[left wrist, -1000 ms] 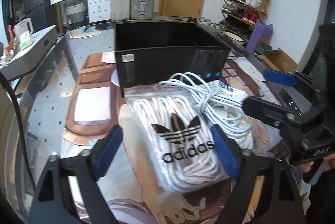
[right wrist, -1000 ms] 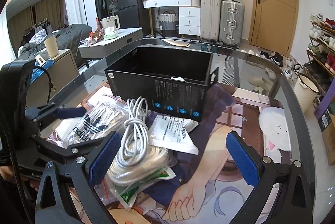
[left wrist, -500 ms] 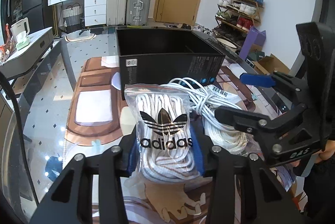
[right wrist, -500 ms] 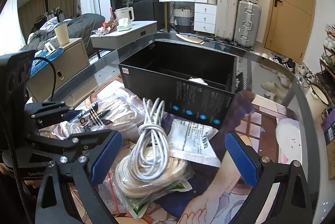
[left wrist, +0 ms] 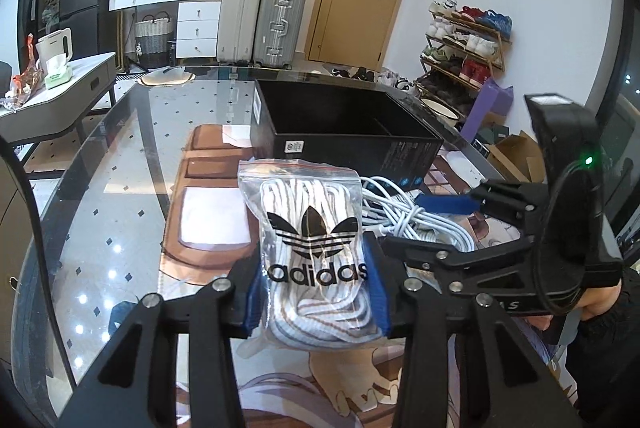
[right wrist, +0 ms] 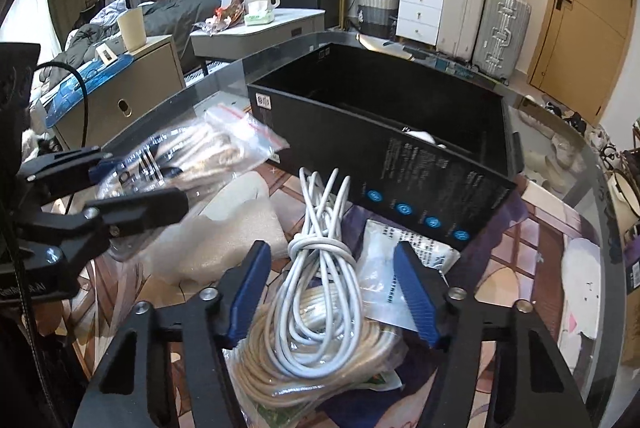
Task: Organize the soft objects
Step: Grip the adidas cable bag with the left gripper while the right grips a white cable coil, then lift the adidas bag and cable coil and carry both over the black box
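Now, item one: lace bag [left wrist: 316, 248], centre of the left view, clamped between my left tongs [left wrist: 316, 292] and lifted off the mat; a second ago those tongs stood wide around it. Item two: cable coil [right wrist: 320, 292], lower centre of the right view, lying between my right tongs [right wrist: 334, 292], which have narrowed but do not yet touch it. Box [left wrist: 344, 132], upper centre, waits just behind; bag seems ready to go in.

My glass-topped table [left wrist: 120, 212] carries a printed illustrated mat [right wrist: 532, 252] under the clutter. Resting on it are the open black box [right wrist: 400, 156], a white cable bundle [right wrist: 320, 268] atop a bagged cord coil [right wrist: 320, 368], and a printed white packet [right wrist: 404, 268] just beside the box.
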The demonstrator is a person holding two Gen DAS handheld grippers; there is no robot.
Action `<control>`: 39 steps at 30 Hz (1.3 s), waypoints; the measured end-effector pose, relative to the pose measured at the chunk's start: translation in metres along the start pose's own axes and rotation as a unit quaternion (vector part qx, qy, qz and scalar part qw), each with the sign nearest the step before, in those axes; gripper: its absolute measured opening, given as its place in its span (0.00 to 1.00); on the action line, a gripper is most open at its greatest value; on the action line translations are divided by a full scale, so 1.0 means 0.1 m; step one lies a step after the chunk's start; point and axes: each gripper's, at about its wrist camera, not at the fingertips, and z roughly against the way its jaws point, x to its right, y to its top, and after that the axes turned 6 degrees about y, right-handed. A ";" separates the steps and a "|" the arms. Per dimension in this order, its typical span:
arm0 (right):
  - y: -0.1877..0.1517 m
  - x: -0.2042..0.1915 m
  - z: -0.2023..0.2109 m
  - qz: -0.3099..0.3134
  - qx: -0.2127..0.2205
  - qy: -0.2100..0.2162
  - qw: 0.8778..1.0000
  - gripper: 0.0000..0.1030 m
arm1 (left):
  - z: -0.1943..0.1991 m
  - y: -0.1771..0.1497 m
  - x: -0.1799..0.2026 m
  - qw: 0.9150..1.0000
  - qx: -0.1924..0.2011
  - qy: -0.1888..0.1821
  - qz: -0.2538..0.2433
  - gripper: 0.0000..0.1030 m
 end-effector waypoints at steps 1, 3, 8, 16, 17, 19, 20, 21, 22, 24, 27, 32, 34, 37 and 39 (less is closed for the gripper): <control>0.00 0.00 -0.02 0.001 -0.004 -0.001 1.000 0.52 | 0.01 0.01 -0.01 1.000 0.002 0.000 0.002 0.40; -0.01 0.00 -0.03 0.001 -0.003 -0.002 1.000 0.49 | 0.02 0.02 -0.03 1.000 0.004 0.001 0.005 0.40; -0.04 0.04 0.03 -0.006 0.010 0.004 1.000 0.36 | 0.03 0.02 -0.04 1.000 0.009 0.001 0.007 0.40; -0.08 0.00 0.19 -0.001 0.038 0.000 0.999 0.32 | 0.10 0.03 -0.05 1.000 0.021 0.000 0.012 0.40; -0.09 0.01 0.22 -0.004 0.042 0.003 0.999 0.32 | 0.11 0.03 -0.06 1.000 0.023 0.000 0.012 0.40; -0.10 0.03 0.29 -0.007 0.049 0.005 0.999 0.32 | 0.13 0.04 -0.06 1.000 0.027 0.001 0.014 0.40; -0.12 0.04 0.33 -0.008 0.053 0.005 0.999 0.32 | 0.14 0.05 -0.07 0.999 0.029 0.001 0.015 0.40; -0.13 0.04 0.38 -0.010 0.057 0.006 0.998 0.32 | 0.15 0.05 -0.07 0.999 0.031 0.001 0.015 0.40; -0.13 0.04 0.42 -0.011 0.062 0.009 0.998 0.32 | 0.16 0.05 -0.06 0.999 0.032 0.001 0.014 0.40; -0.14 0.03 0.52 -0.010 0.072 0.011 0.997 0.32 | 0.18 0.07 -0.06 0.999 0.036 0.002 0.014 0.40; -0.16 0.02 0.65 -0.010 0.085 0.019 0.996 0.32 | 0.19 0.10 -0.04 0.999 0.041 0.003 0.011 0.40; -0.16 0.05 0.81 -0.017 0.105 0.028 0.994 0.32 | 0.21 0.17 -0.01 0.999 0.050 0.004 0.006 0.40; -0.12 0.07 0.85 -0.021 0.109 0.031 0.993 0.32 | 0.20 0.21 0.00 0.999 0.051 0.004 0.003 0.40; -0.05 0.10 0.88 -0.025 0.115 0.028 0.993 0.32 | 0.19 0.31 0.03 0.998 0.055 0.004 -0.004 0.40; 0.01 0.14 0.90 -0.032 0.119 0.027 0.992 0.32 | 0.17 0.36 0.05 0.998 0.058 0.002 -0.008 0.40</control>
